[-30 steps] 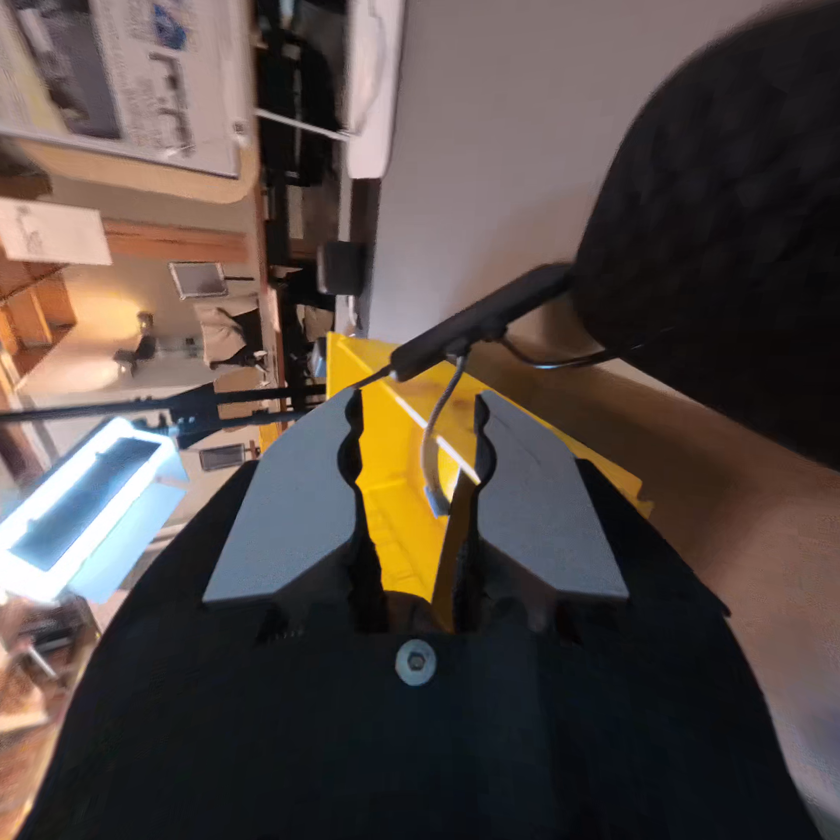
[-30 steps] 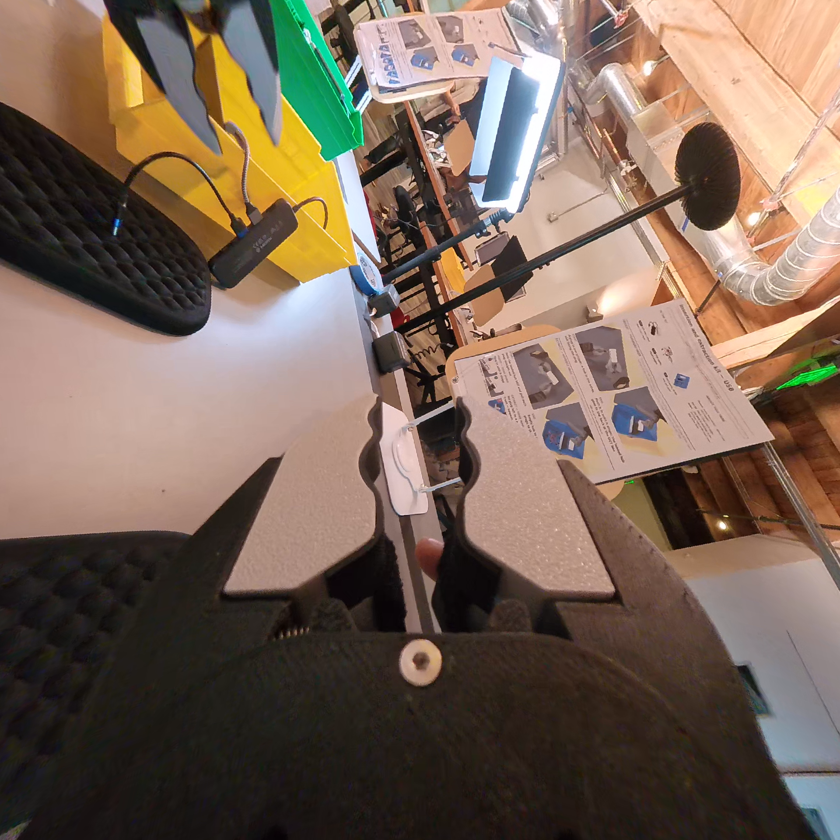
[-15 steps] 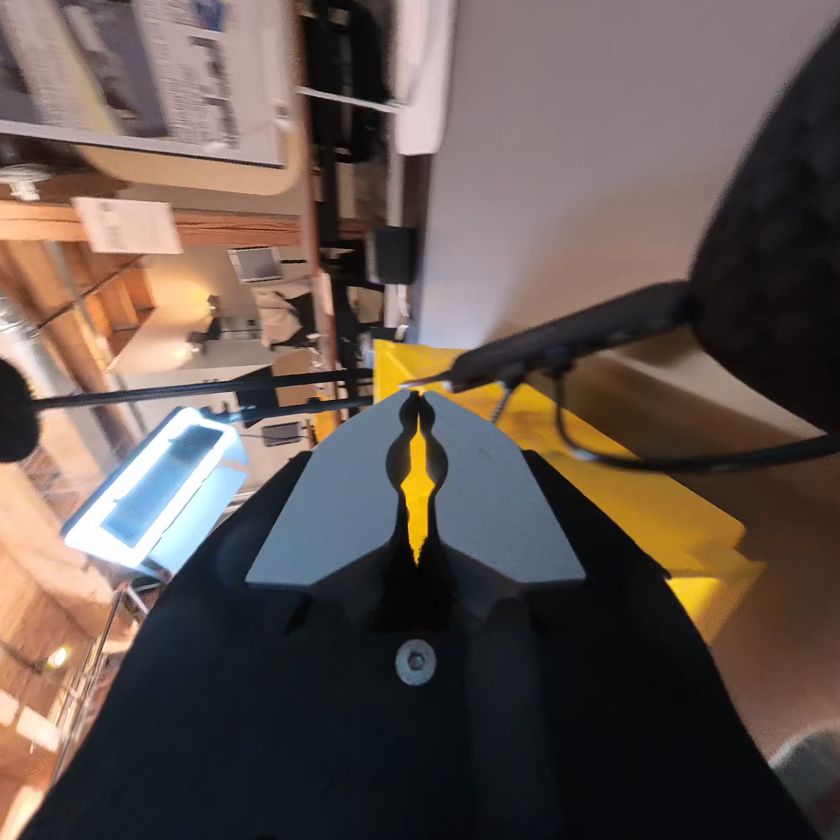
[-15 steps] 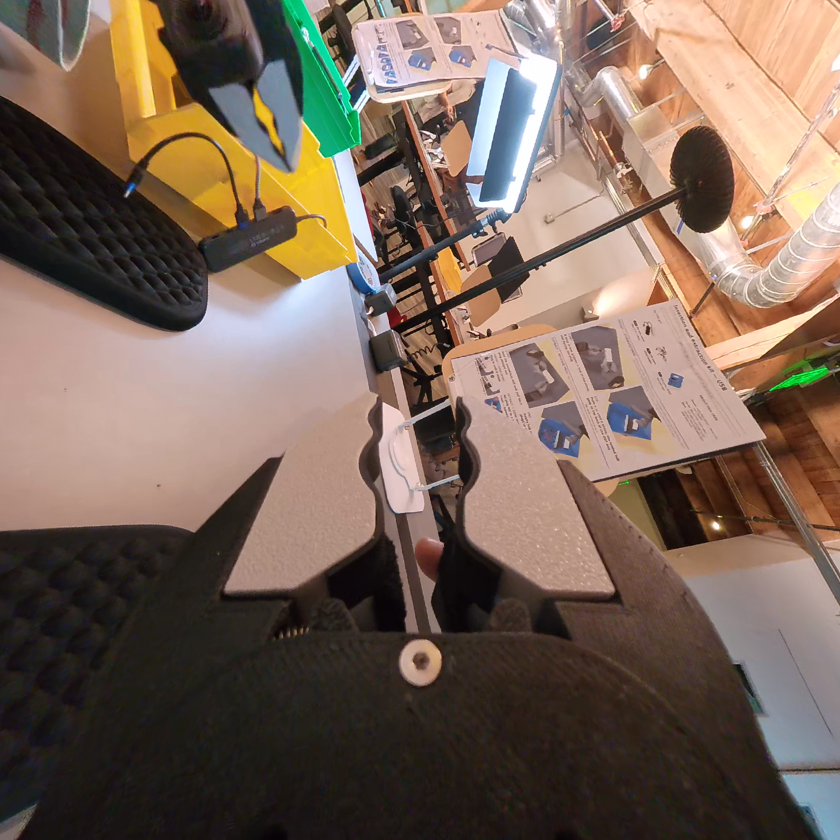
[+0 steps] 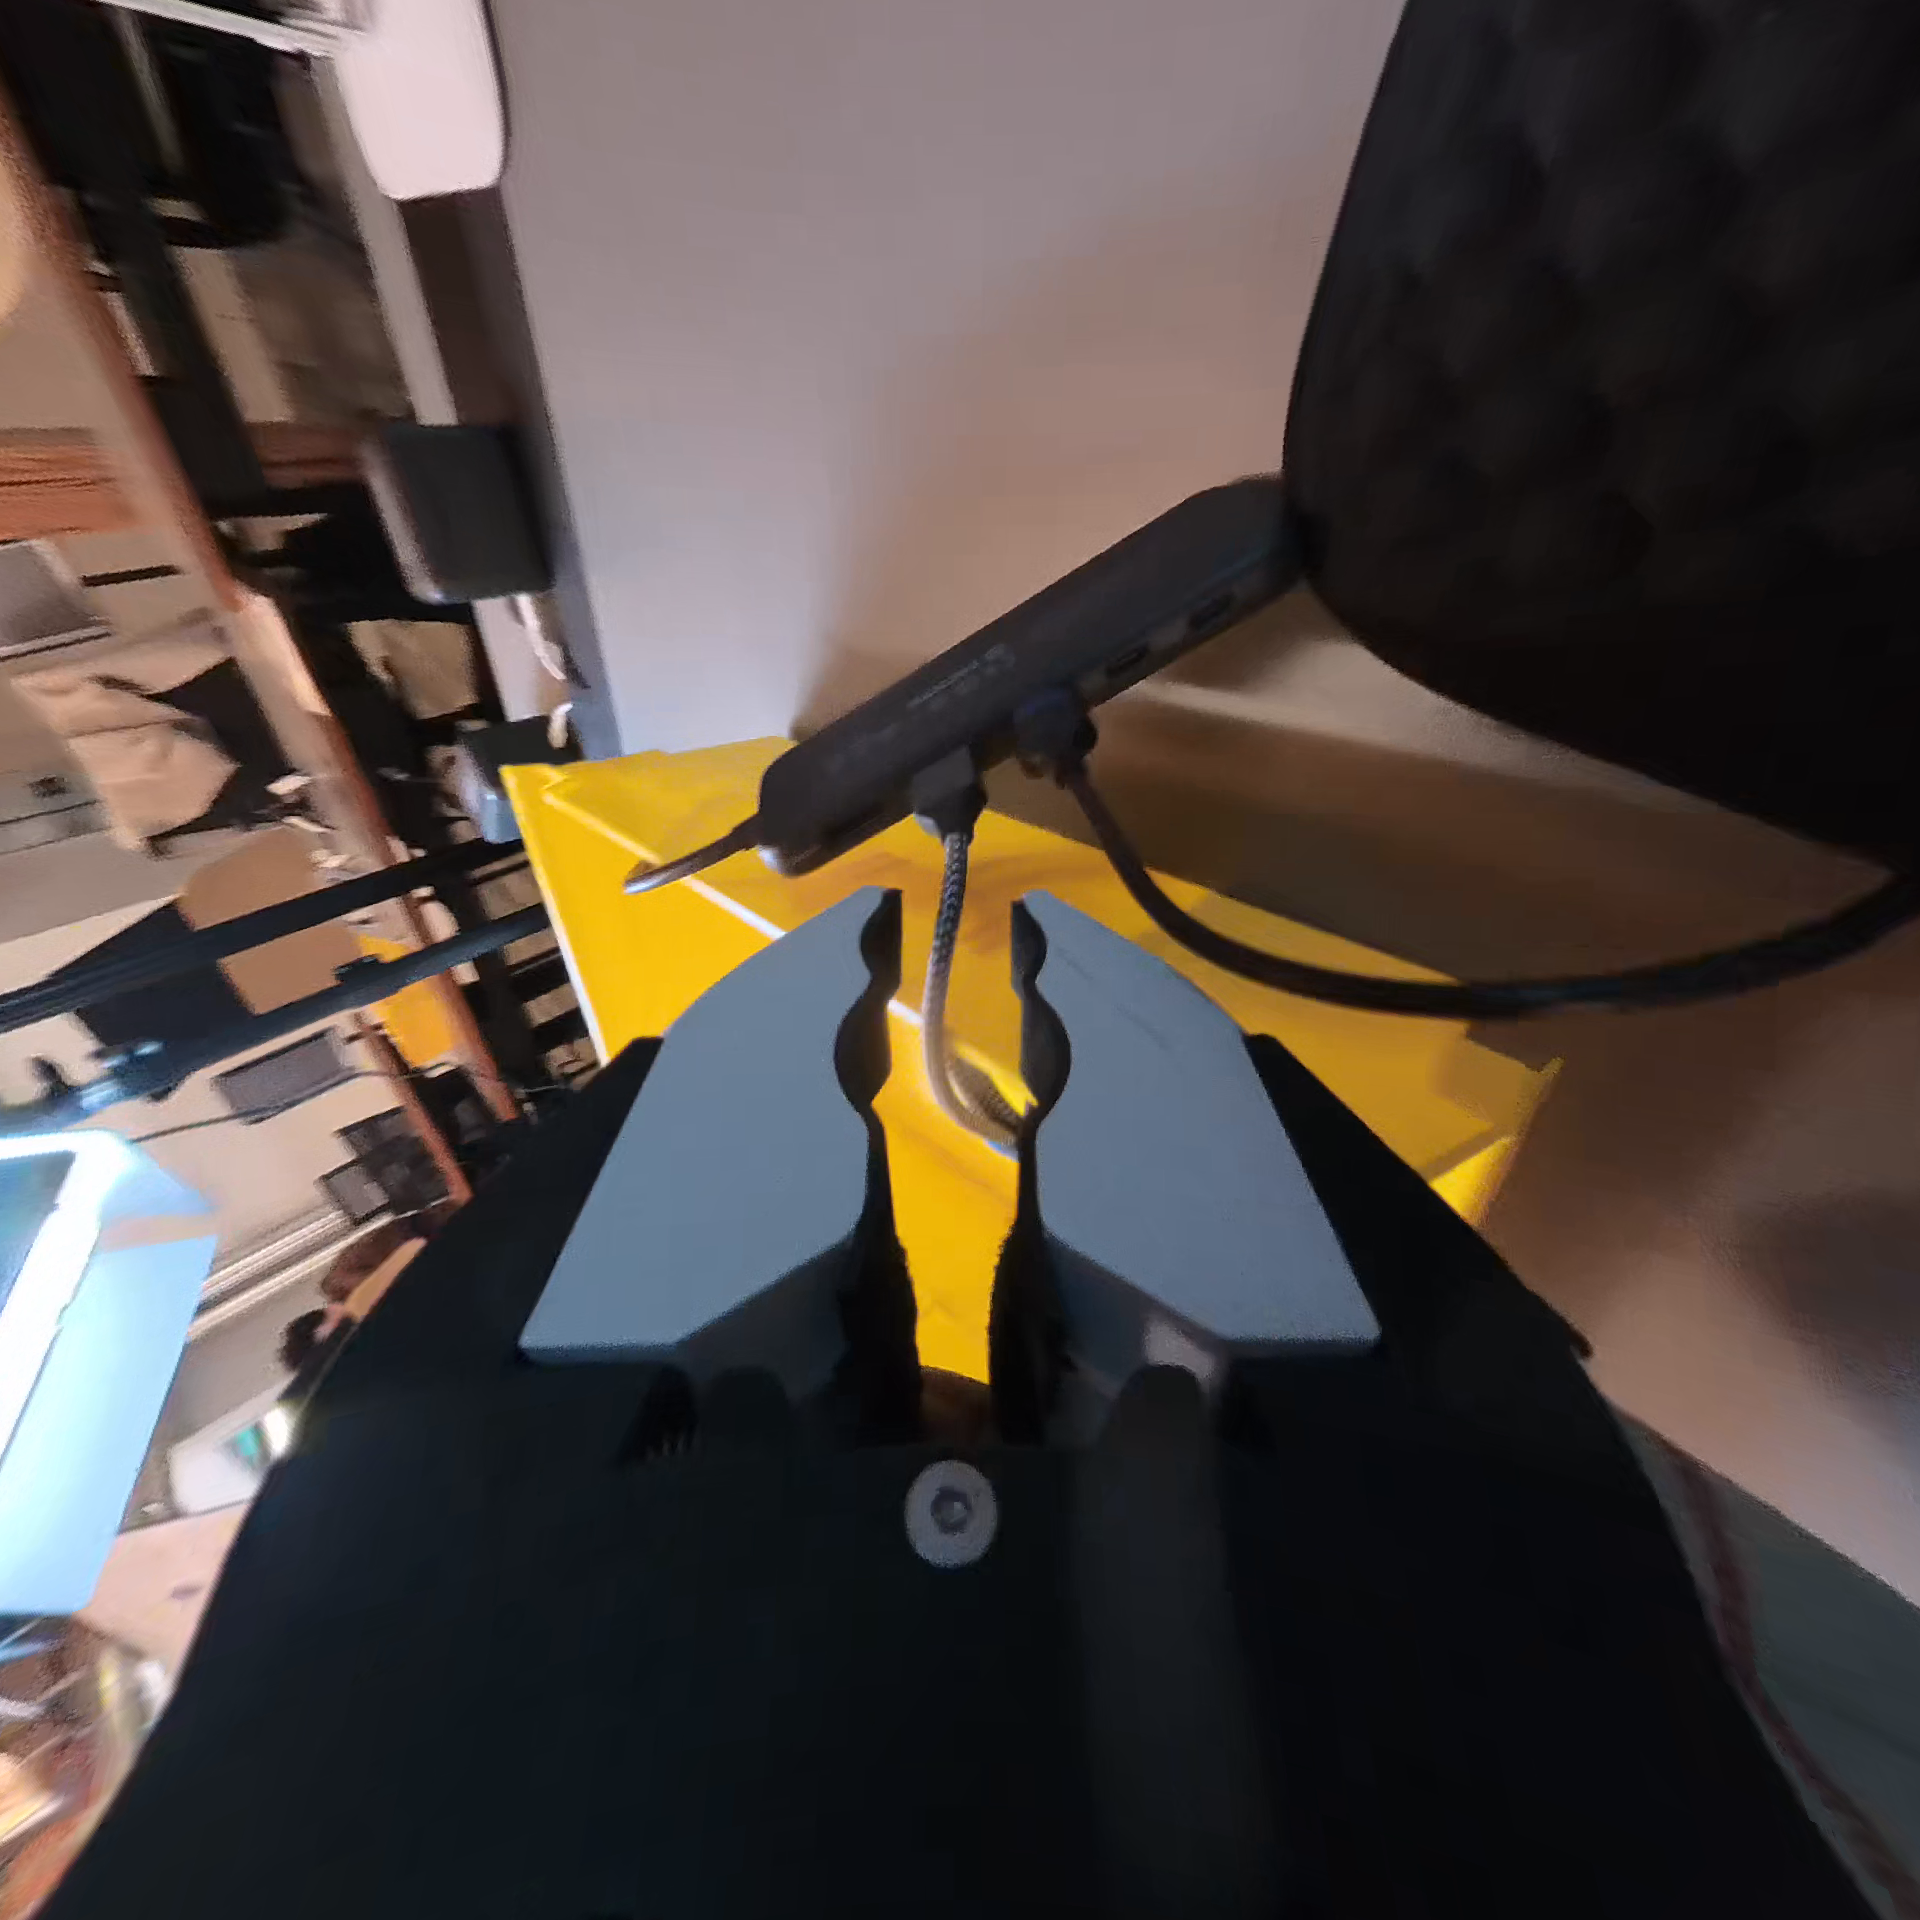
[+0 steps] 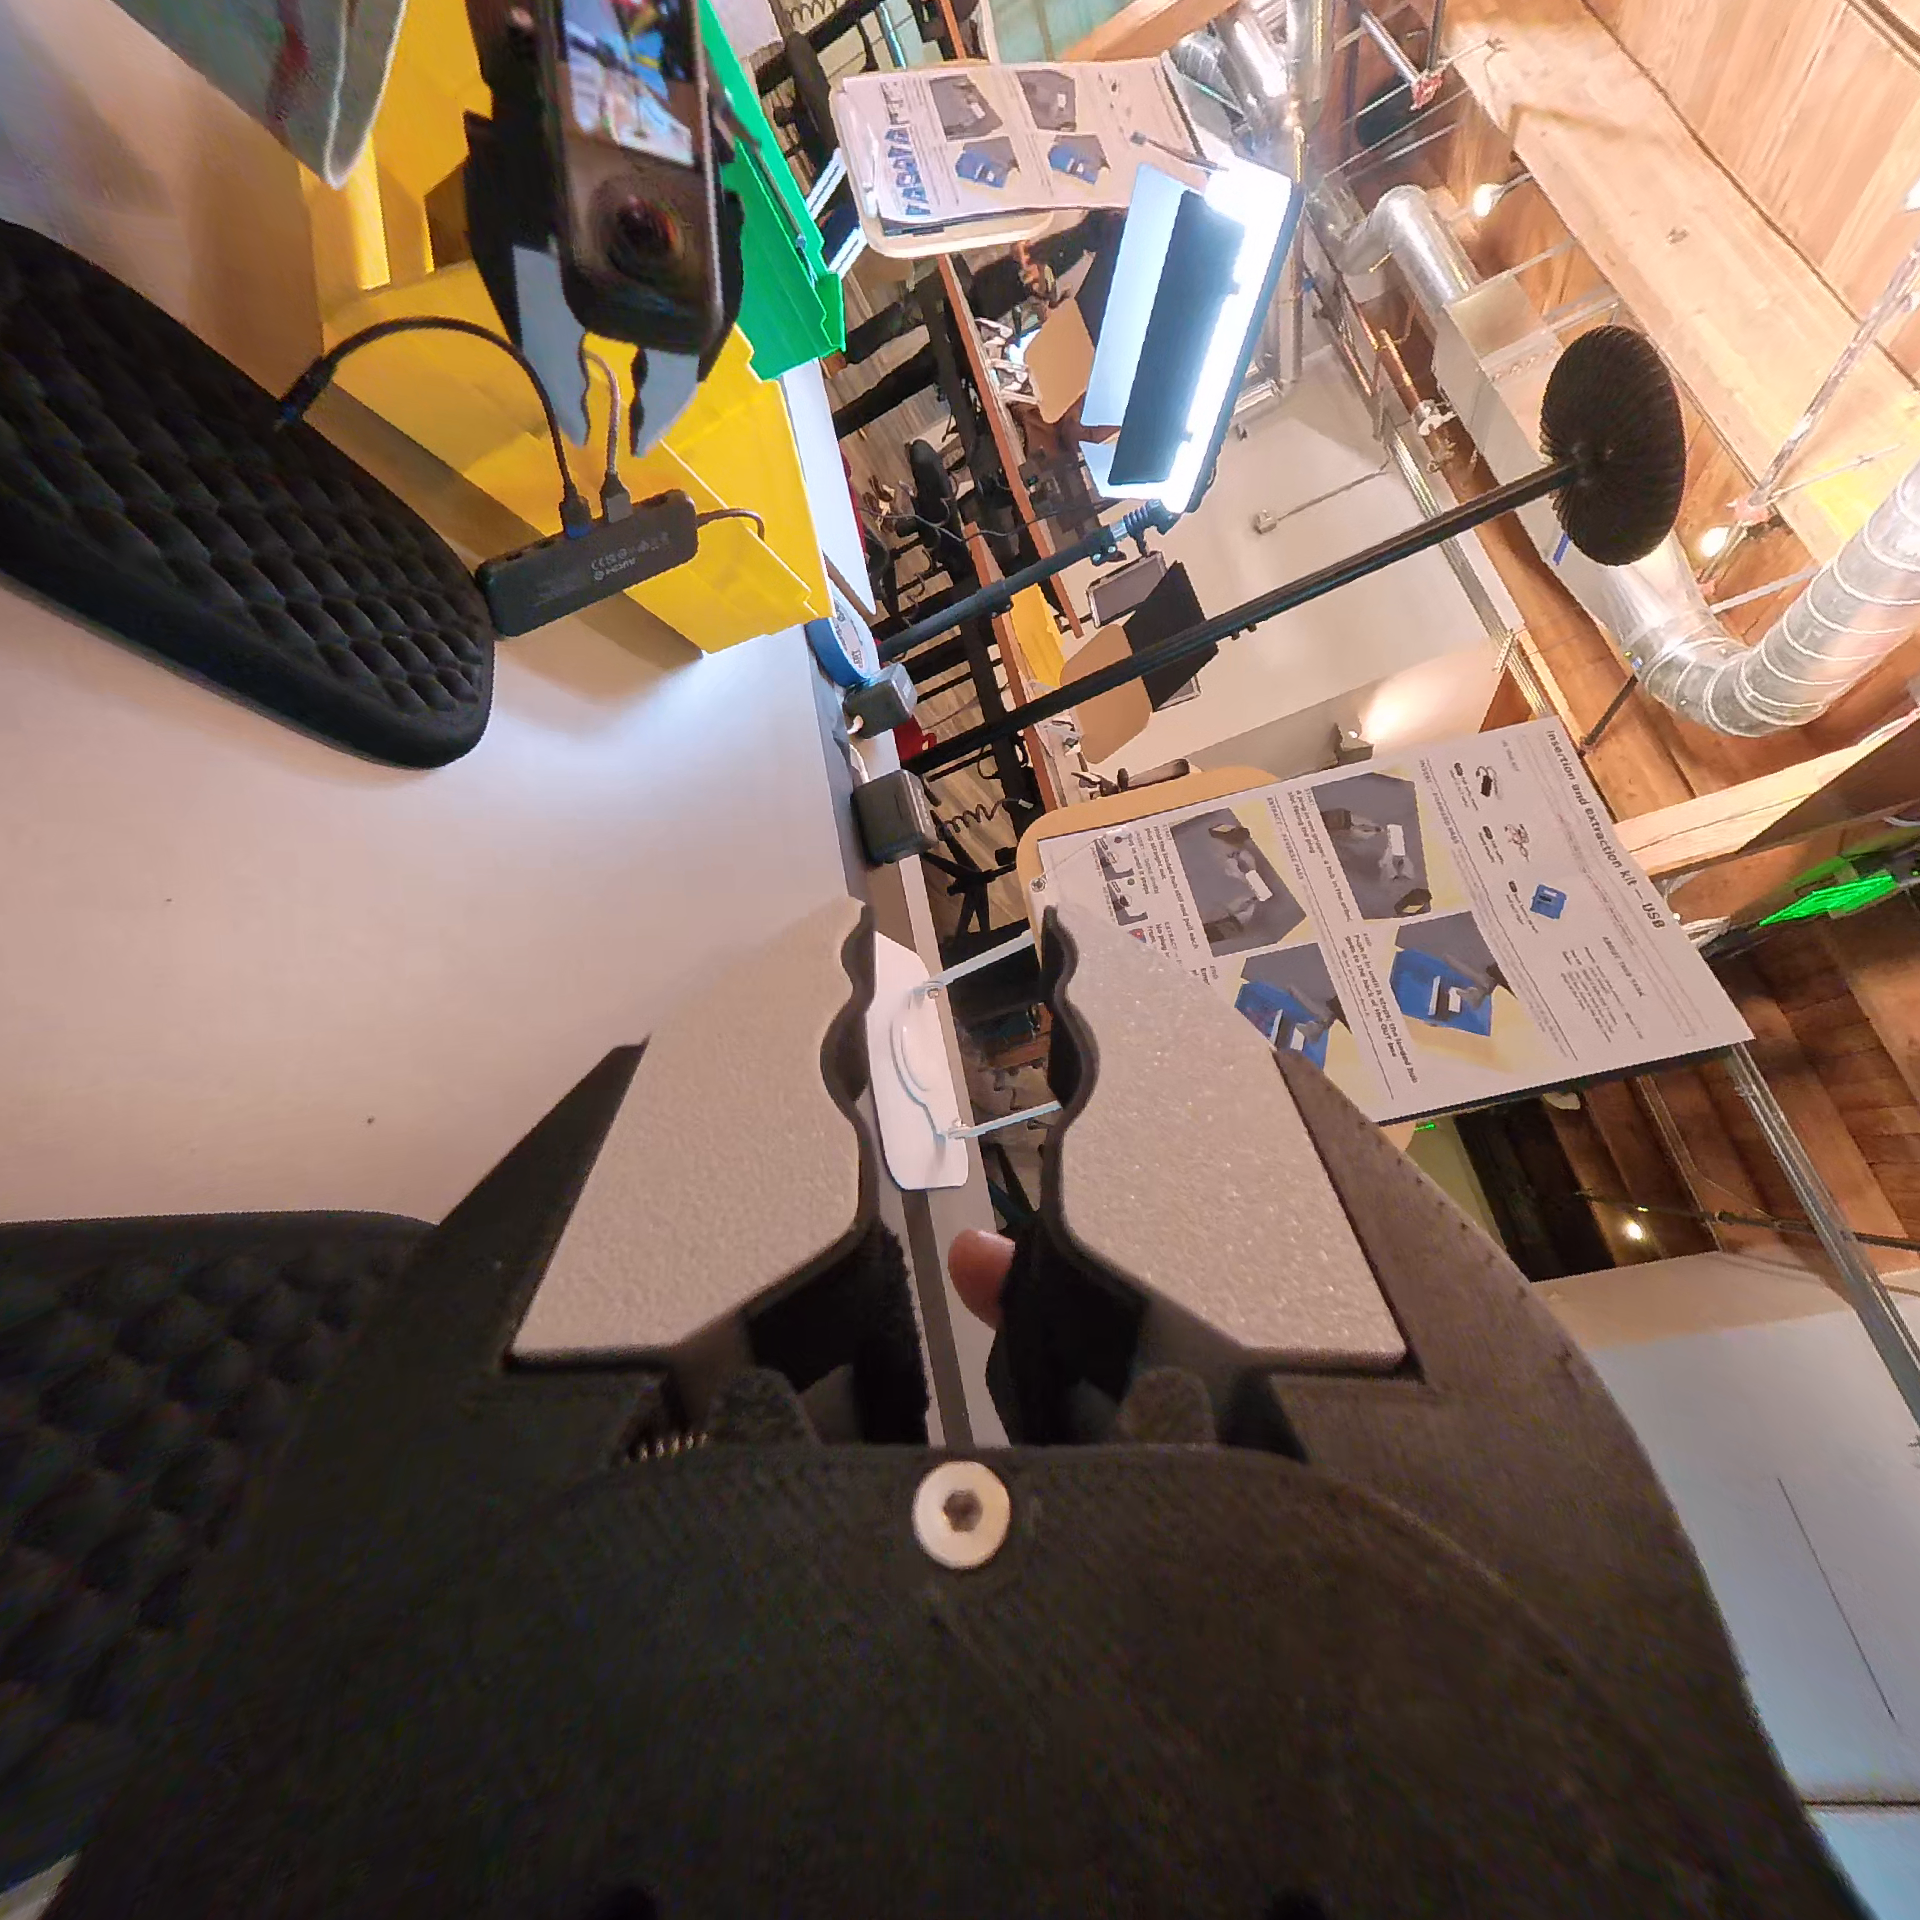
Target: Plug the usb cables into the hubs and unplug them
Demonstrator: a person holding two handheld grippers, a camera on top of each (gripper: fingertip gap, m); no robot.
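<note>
The left gripper (image 5: pixel 951 914) hangs just short of a dark USB hub (image 5: pixel 1023 675), its jaws parted to either side of a braided cable (image 5: pixel 940 987) without visibly touching it. The hub lies on the white table (image 5: pixel 883 312), against a yellow bin (image 5: pixel 665 935) and touching a black textured mat (image 5: pixel 1621 364). Its long axis runs crosswise to the fingers, and the braided cable leaves its near side straight toward the gripper. A black cable (image 5: pixel 1299 966) is plugged in just beside it. From here, the braided plug (image 5: pixel 948 790) looks the likeliest grasp. The right gripper (image 6: pixel 951 920) sits well apart from the hub, spread and holding nothing; the left is clearly nearer.
</note>
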